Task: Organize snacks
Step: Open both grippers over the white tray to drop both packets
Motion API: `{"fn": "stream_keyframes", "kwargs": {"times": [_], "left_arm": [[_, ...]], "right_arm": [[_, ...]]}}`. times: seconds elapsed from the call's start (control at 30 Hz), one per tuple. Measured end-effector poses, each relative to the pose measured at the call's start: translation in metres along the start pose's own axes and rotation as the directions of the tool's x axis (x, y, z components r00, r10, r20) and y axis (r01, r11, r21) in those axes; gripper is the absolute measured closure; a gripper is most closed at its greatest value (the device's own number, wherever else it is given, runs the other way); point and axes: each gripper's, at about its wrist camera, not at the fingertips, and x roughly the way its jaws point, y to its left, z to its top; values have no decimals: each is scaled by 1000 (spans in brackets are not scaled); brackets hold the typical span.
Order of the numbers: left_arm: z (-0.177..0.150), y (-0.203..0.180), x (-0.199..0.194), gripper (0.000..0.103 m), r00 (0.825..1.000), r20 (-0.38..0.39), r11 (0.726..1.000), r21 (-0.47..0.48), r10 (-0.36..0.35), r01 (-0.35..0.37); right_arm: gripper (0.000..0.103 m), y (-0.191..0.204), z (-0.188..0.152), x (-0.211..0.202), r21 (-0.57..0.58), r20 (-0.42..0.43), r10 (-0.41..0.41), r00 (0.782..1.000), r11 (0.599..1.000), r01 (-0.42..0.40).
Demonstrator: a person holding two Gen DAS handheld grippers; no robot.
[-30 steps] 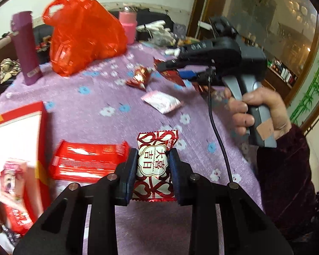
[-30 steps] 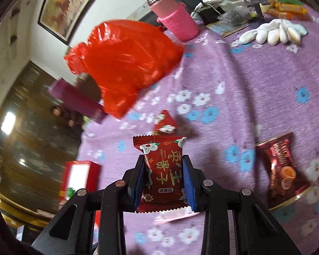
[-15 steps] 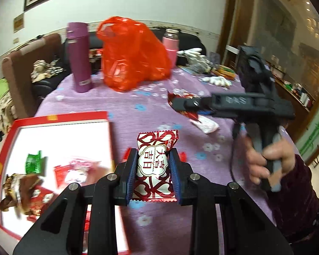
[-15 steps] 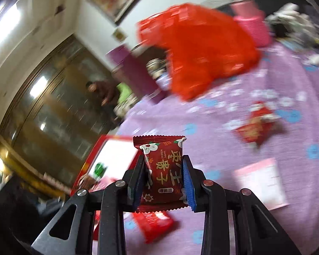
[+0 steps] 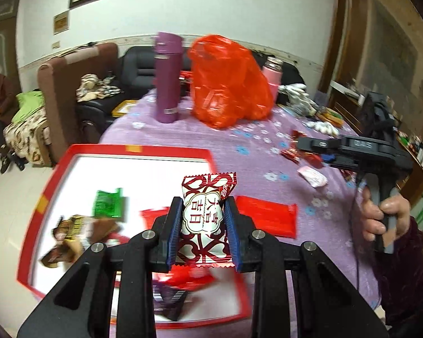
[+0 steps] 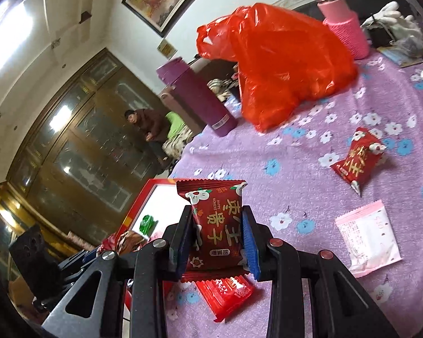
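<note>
My left gripper [image 5: 203, 232] is shut on a red-and-white candy packet [image 5: 204, 219], held above the red-rimmed white tray [image 5: 121, 152] that holds several wrapped snacks, among them a green packet [image 5: 108, 204]. My right gripper [image 6: 215, 243] is shut on a dark red candy packet with gold characters [image 6: 215, 225], over the purple tablecloth just right of the tray [image 6: 143, 197]. In the left wrist view the right gripper's body [image 5: 352, 149] is seen from the side, held by a hand [image 5: 380, 217]. A flat red snack pack [image 5: 265, 215] lies beside the tray.
On the flowered purple cloth lie a red packet [image 6: 358, 159], a pink-white sachet [image 6: 366, 236] and a red pack [image 6: 225, 293]. A red plastic bag [image 5: 225, 84], a purple flask [image 5: 167, 77] and a pink bottle [image 5: 272, 74] stand at the back. A person [image 6: 146, 124] sits far left.
My left gripper has swung left with its packet, from over the cloth to above the tray. My right gripper also turned left toward the tray, then held still.
</note>
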Motion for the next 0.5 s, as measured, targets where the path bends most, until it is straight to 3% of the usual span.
{"fn": "stream_keyframes", "kwargs": {"times": [0.23,0.5], "left_arm": [[-6,35,3,76,993,19,993,-10,114,-114],[-5,56,28,76,980,-7,980,7,199,-199]], "right_arm": [[70,75,-7,40,-93,-104,11,995,995,-21],[70,118,-34,107,-127,-233,13,972,991,-44]]}}
